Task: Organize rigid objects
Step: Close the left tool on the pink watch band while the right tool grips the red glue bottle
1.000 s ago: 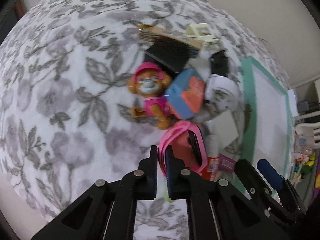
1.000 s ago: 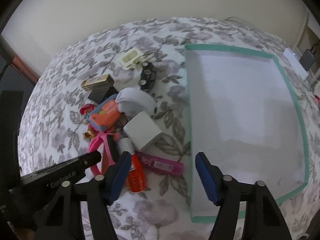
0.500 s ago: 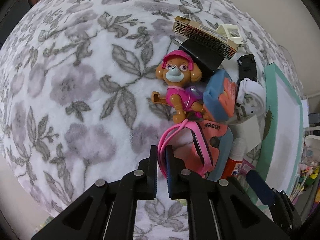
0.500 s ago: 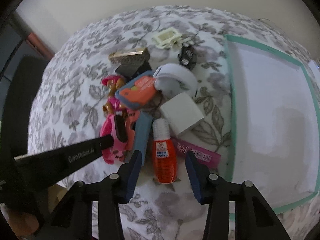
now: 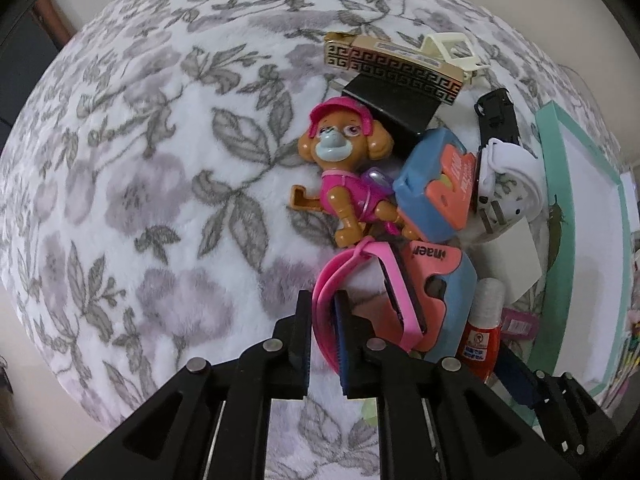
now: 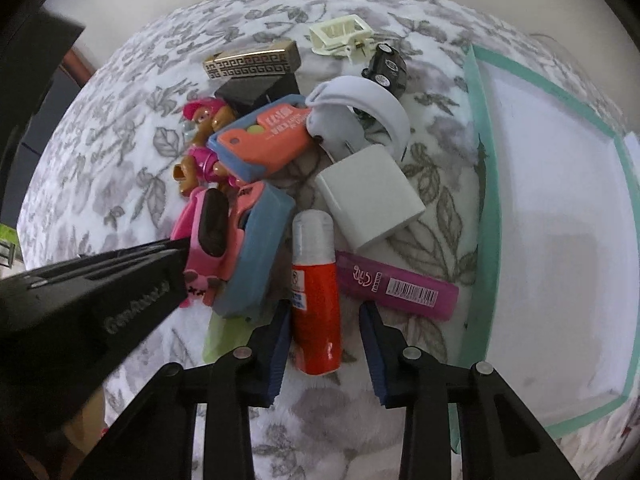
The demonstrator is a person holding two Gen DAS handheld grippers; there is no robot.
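Left wrist view: left claw (image 5: 323, 334) is clamped on the strap of the pink smartwatch (image 5: 372, 292), strap pinched between both pads. Watch lies on the floral blanket (image 5: 140, 168), its black screen edge-on, resting against a blue-and-coral case (image 5: 444, 300). Just beyond the watch: dog figurine (image 5: 344, 176) in a pink cap, on its back, touching a second blue-and-coral case (image 5: 436, 188). Behind those: black box (image 5: 390, 102) with a gold key-pattern box (image 5: 394, 64) on top, cream hair clip (image 5: 452, 50) at the far edge. To the right: white band (image 5: 512, 172), small black toy car (image 5: 498, 114), white cube (image 5: 508, 256), red glue bottle (image 5: 482, 336) with white cap. Teal-rimmed tray (image 5: 552, 216) at far right

Right wrist view: right claw (image 6: 325, 344) is open, pads either side of the red glue bottle (image 6: 316, 292), not touching it. Bottle lies flat, cap pointing away. Magenta tube (image 6: 396, 286) just right of it, angled toward the tray (image 6: 486, 200), which has a white floor. White cube (image 6: 370, 196) beyond the bottle, white band (image 6: 360, 108) behind that. Left claw (image 6: 176, 256) enters from the left, on the pink smartwatch (image 6: 208, 232). Pile sits left of the tray, on the blanket (image 6: 120, 152)
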